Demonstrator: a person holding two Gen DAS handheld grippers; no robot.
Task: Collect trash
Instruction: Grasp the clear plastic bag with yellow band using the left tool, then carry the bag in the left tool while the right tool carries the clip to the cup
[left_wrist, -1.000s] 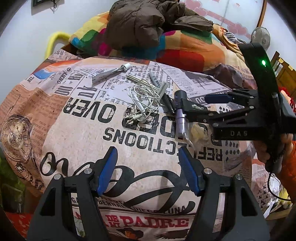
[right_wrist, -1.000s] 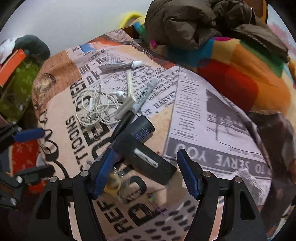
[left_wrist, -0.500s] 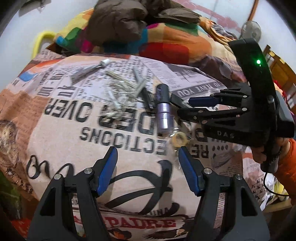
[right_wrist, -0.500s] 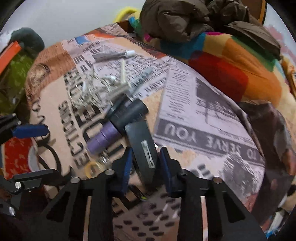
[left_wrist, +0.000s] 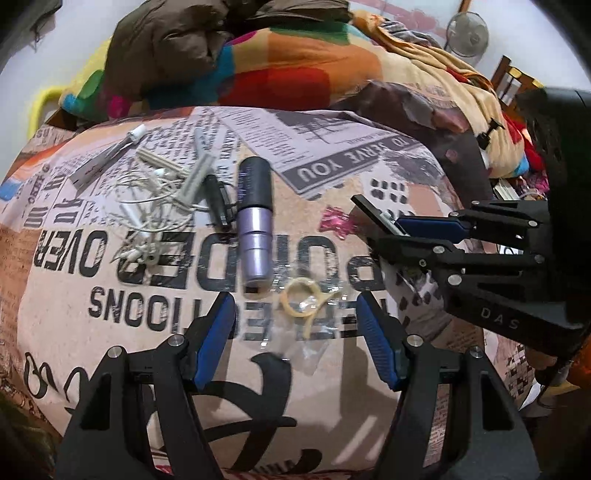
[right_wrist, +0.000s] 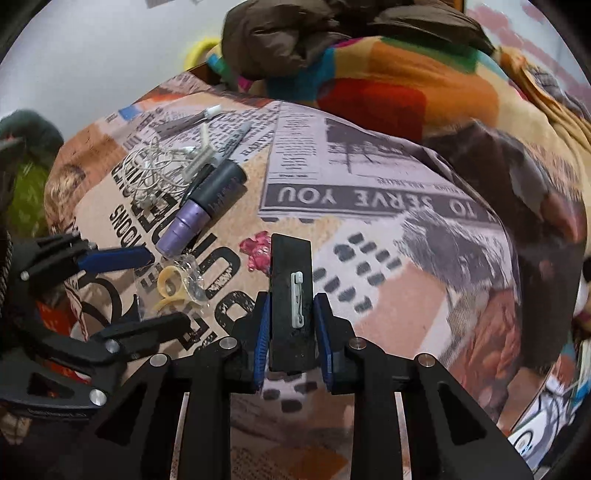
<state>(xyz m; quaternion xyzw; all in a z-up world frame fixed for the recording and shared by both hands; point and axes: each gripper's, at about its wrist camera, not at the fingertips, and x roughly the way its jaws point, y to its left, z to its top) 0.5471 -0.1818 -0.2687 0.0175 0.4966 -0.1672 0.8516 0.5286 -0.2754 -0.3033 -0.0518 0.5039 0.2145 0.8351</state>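
We grip the black bar (right_wrist: 290, 295) in our right gripper (right_wrist: 290, 325), jaws just closed; left gripper (left_wrist: 295, 332) gapes wide over the wrapper (left_wrist: 301, 306) at 12 o'clock, next to pinch

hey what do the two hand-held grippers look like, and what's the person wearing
Both are matte black plastic frames with silver screws and blue ribbed finger pads. The left hand-held gripper fills its own view's foreground. The right hand-held gripper carries pale "DAS" lettering on its body, with an orange sleeve behind it.

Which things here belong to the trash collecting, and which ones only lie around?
Job:
right tool, shut on black badge
left tool, open
clear wrapper
pink scrap

Lying about:
purple tube
earphones
marker
jacket
blanket
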